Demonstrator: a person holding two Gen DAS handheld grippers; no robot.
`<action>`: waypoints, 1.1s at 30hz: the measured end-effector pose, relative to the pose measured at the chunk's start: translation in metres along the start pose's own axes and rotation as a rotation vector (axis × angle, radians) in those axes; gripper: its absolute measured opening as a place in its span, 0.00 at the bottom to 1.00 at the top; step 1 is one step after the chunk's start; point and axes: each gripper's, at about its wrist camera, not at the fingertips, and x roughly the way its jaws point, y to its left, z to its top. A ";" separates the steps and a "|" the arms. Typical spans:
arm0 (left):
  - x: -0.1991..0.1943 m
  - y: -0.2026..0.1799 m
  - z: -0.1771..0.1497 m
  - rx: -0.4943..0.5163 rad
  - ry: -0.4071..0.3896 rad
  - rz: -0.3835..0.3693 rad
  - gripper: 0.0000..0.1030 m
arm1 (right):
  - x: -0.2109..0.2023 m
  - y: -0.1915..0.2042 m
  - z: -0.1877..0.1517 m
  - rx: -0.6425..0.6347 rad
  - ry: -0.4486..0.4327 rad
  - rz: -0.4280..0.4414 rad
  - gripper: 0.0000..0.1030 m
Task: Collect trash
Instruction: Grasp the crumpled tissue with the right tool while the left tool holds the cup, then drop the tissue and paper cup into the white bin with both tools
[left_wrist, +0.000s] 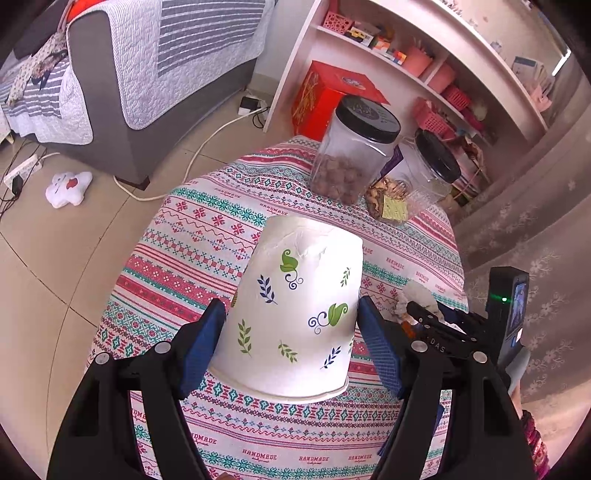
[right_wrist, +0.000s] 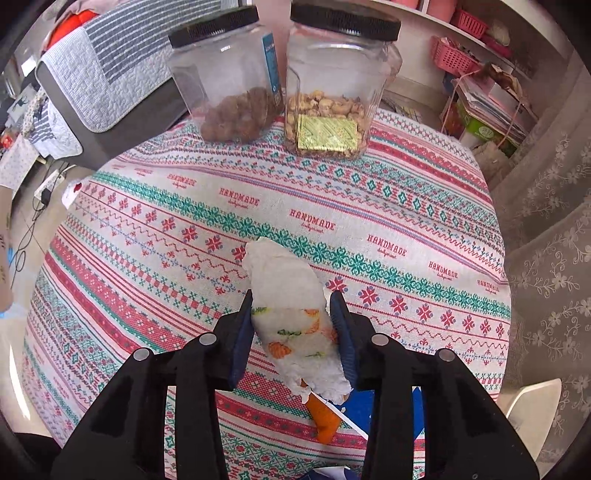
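While our left gripper (left_wrist: 291, 343) holds the paper cup (left_wrist: 295, 306) mouth-down, jaws wide and pads against its sides, our right gripper (right_wrist: 291, 336) has its jaws narrowed onto the crumpled tissue (right_wrist: 295, 325), pads touching both flanks. Tissue sits near the table's (right_wrist: 369, 229) front edge, well short of the jars (right_wrist: 332, 92), beside an orange scrap (right_wrist: 325, 421). We judge the pickup is in hand; next we lift and carry it to the cup.

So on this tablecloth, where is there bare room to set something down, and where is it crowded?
Free: the wide band of tablecloth between the two jars and the crumpled tissue in the right gripper, plus the cloth's left side. Crowded: the far edge with the jars, and the near edge, where the paper cup in the left gripper and scraps sit.
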 end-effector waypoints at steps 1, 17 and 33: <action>-0.001 -0.001 0.000 0.000 -0.007 -0.001 0.70 | -0.008 0.000 0.001 0.005 -0.020 0.007 0.37; -0.022 -0.031 -0.002 0.032 -0.165 -0.074 0.70 | -0.118 -0.032 -0.011 0.121 -0.347 -0.005 0.37; -0.012 -0.091 -0.013 0.134 -0.279 -0.135 0.70 | -0.149 -0.178 -0.099 0.396 -0.434 -0.330 0.38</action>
